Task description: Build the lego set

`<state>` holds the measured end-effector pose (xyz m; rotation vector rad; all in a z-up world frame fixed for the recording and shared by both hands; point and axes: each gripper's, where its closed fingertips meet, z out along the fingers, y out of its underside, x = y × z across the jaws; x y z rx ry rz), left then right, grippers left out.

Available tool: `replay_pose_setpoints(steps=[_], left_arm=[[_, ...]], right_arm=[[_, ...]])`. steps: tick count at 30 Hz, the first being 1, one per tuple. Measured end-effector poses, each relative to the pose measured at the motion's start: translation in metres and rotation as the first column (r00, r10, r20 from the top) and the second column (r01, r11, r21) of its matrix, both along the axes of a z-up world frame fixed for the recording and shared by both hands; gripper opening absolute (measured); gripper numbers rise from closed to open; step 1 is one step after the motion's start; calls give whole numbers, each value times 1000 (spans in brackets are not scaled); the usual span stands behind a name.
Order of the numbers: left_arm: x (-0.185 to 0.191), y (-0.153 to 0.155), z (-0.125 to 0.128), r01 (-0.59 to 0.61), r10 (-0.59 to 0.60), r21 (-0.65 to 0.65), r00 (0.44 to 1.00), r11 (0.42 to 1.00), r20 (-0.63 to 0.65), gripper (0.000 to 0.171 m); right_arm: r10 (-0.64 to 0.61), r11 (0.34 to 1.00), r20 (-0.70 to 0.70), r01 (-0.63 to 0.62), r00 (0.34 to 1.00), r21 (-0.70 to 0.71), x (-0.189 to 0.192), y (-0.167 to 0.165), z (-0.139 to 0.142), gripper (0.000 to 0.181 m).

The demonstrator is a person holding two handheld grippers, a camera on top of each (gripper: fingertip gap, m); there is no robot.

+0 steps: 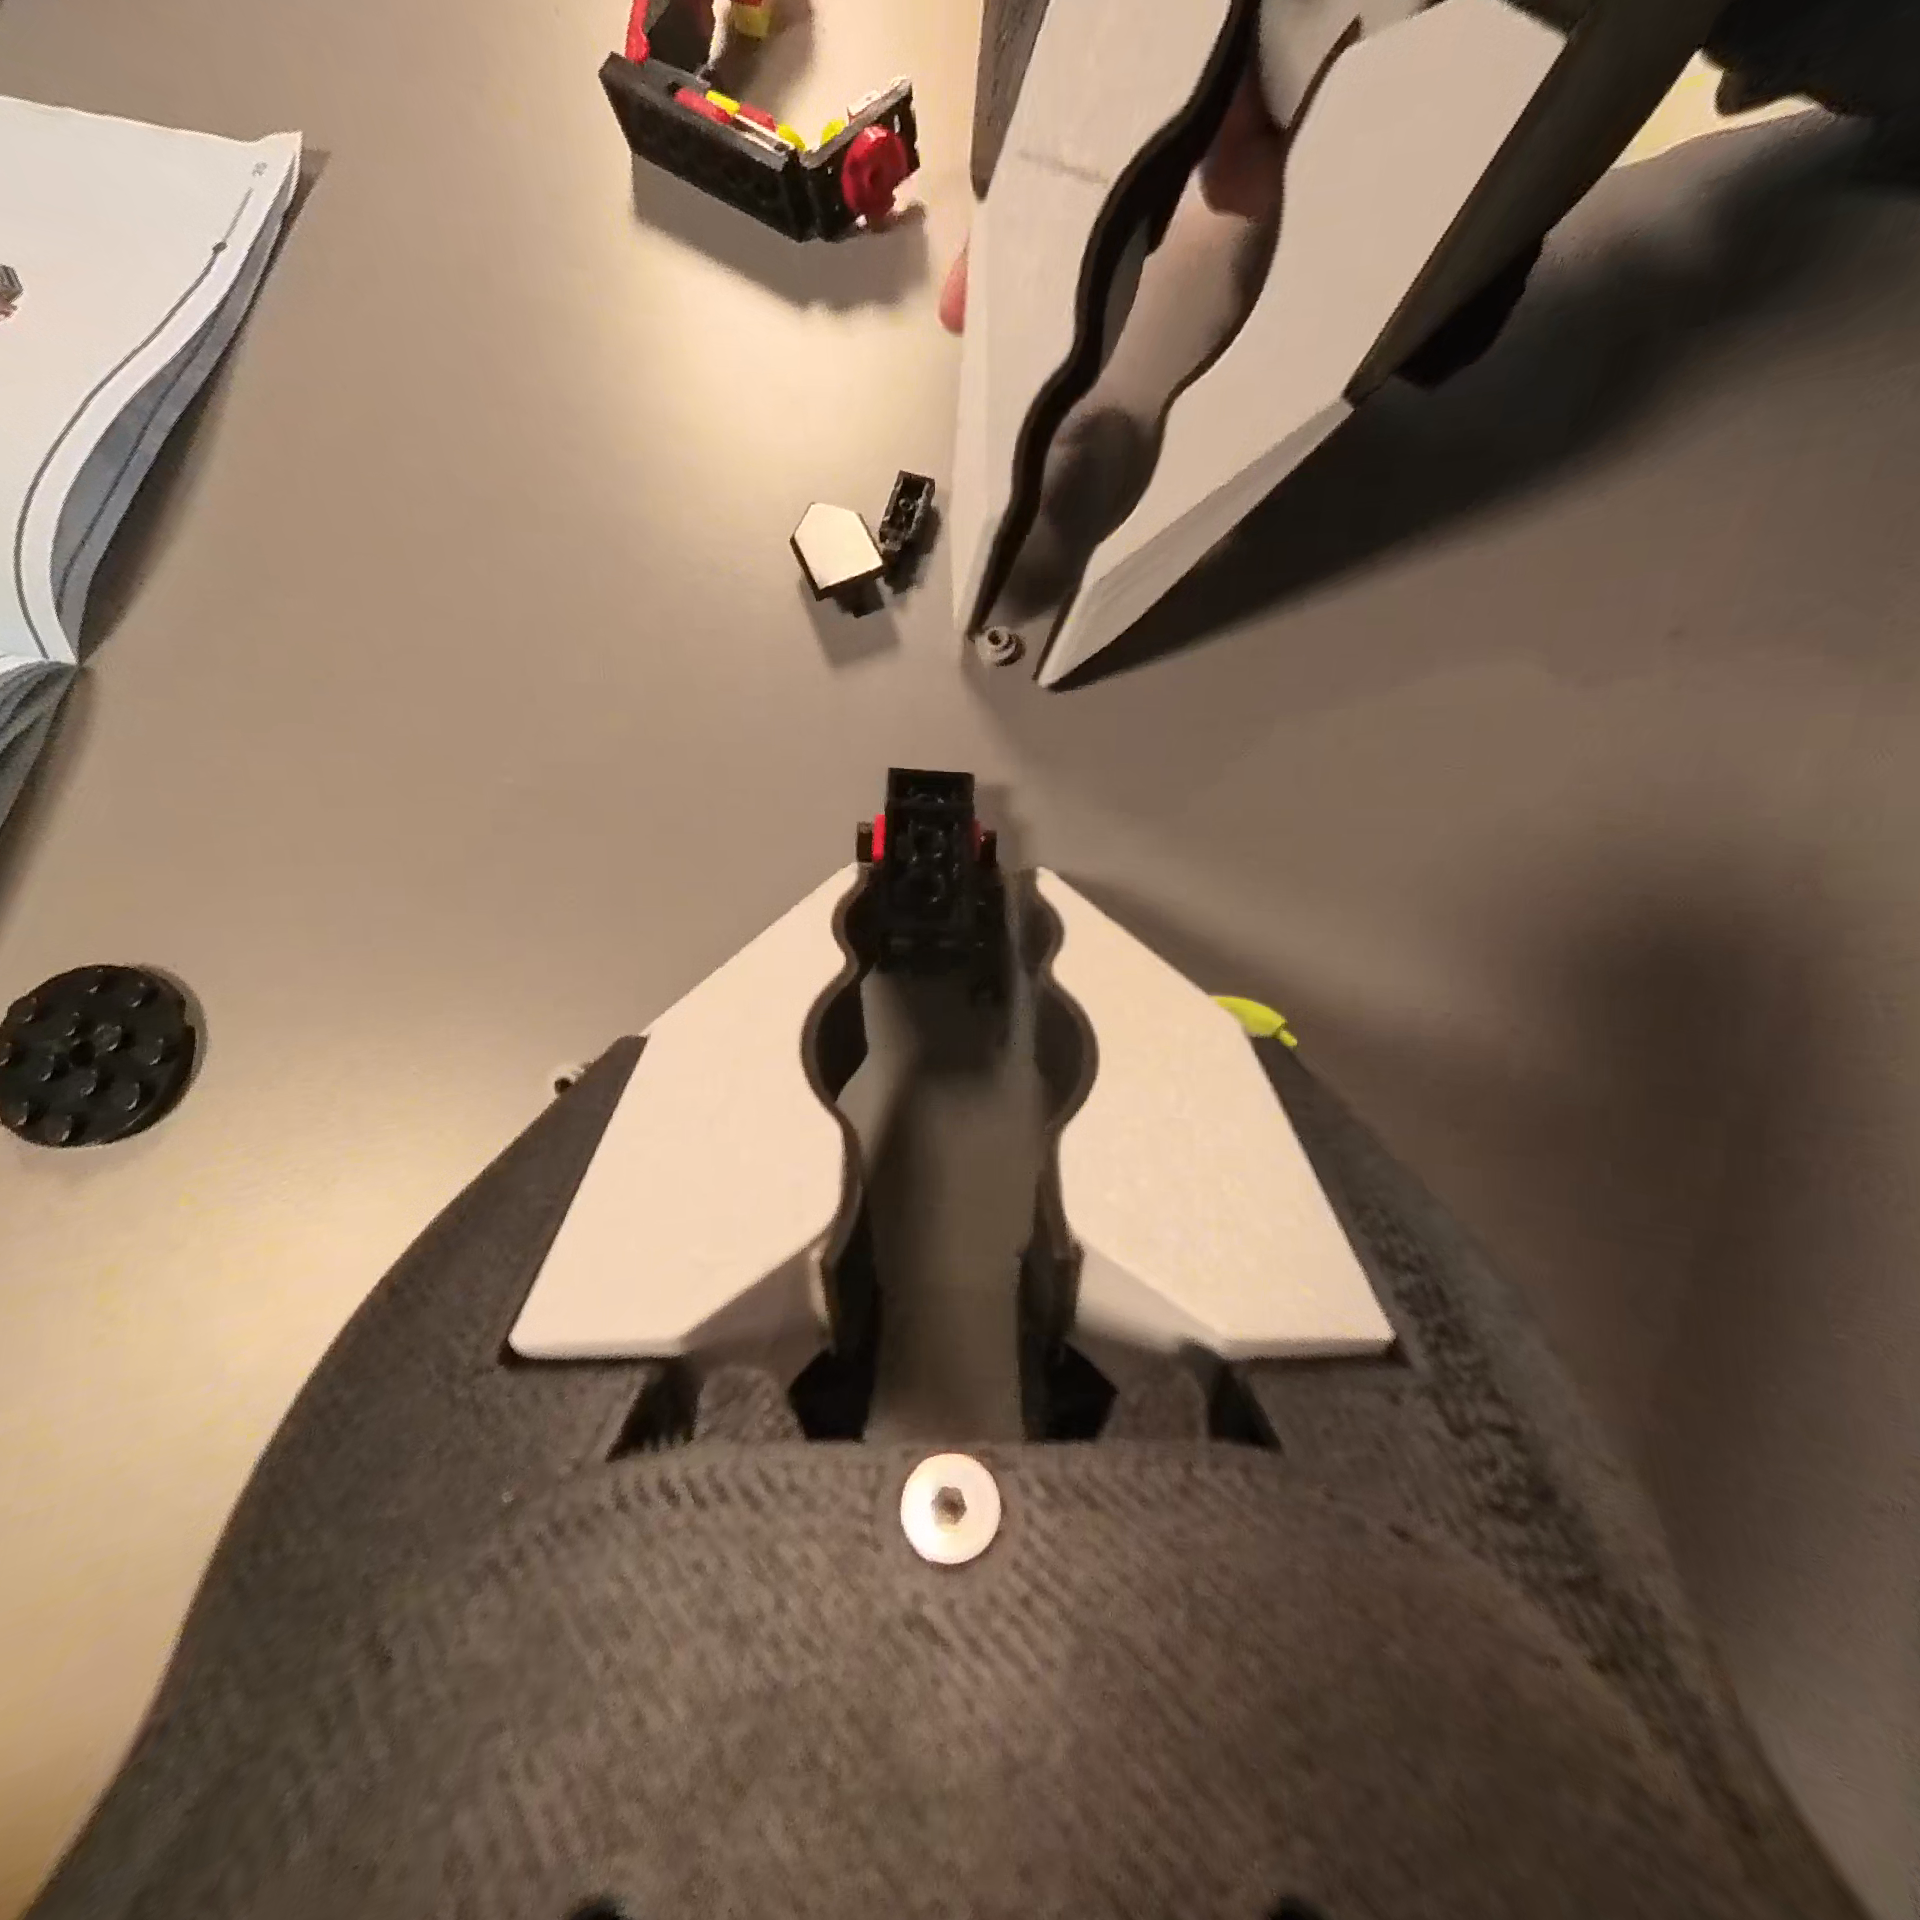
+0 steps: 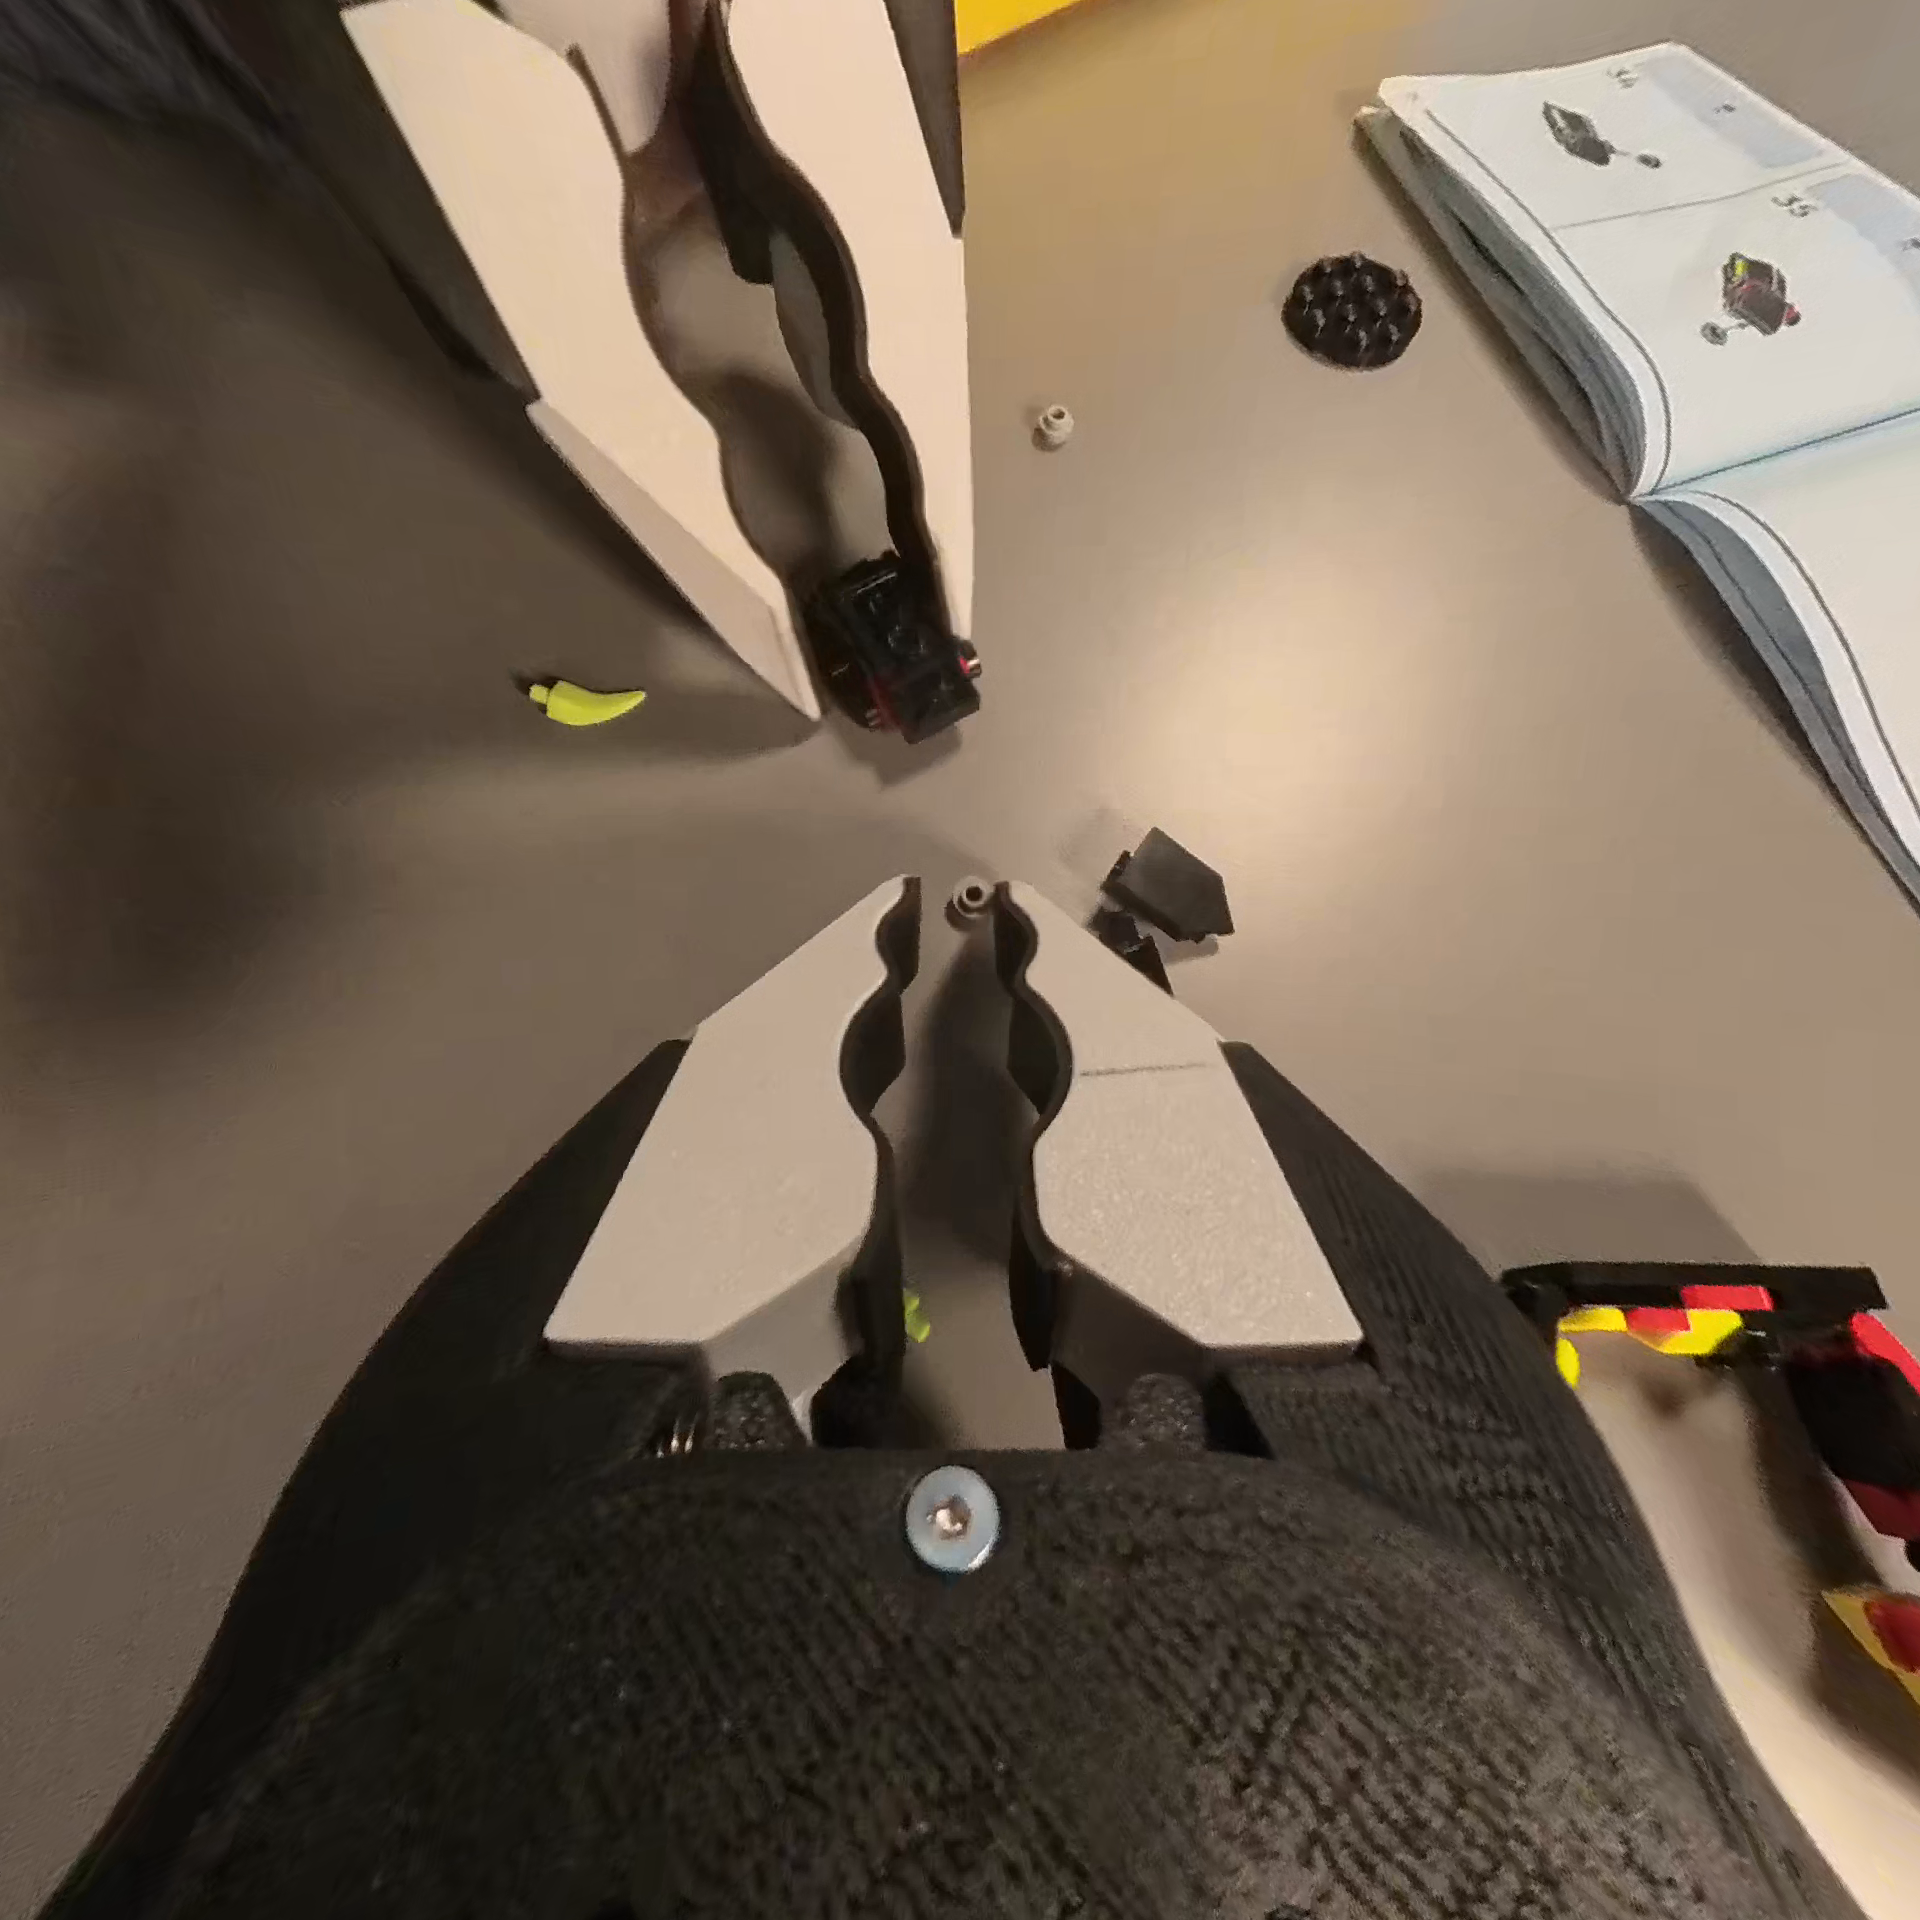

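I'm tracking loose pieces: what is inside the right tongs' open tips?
A small grey round stud sits on the table between the right tongs' tips, not yet clamped. Whether either tip touches it is unclear; its underside is hidden.

A plain grey-brown tabletop [image 2: 1351, 675] fills both views, lit warmly from above with soft shadows.

A grey-brown worktop [image 1: 416, 623] is carrying everything in view, its matte surface catching soft patches of light and broad dark shadows. In the right wrist view, the same worktop [image 2: 1351, 675] is stretching out to the far edge, where a sliver of something bright yellow [image 2: 1013, 23] is showing at the top border; what it is cannot be told, since most of it is lying outside the frame.
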<state>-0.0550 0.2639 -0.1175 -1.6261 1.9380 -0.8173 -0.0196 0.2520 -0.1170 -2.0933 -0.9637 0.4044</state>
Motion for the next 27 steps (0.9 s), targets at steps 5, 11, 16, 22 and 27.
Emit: replay_pose_setpoints(steps=[5, 11, 16, 22, 27], left_arm=[[3, -1, 0, 7, -7, -15, 1000, 1000, 20, 39], [3, 2, 0, 20, -20, -2, 999, 1000, 29, 25], [3, -9, 1, 76, -73, -60, 997, 995, 38, 25], [4, -14, 5, 114, -106, -104, 991, 988, 76, 21], [5, -16, 5, 126, -119, -85, 989, 988, 84, 21]], right_arm=[[-2, 1000, 10, 2, 1000, 13, 0, 1, 0, 6], [37, 995, 13, -38, 999, 91, -6, 7, 13, 5], [163, 980, -1, -162, 987, 116, -27, 10, 29, 5], [229, 972, 17, -230, 973, 56, -30, 6, 27, 5], [242, 969, 29, -243, 970, 42, -30, 4, 24, 5]])
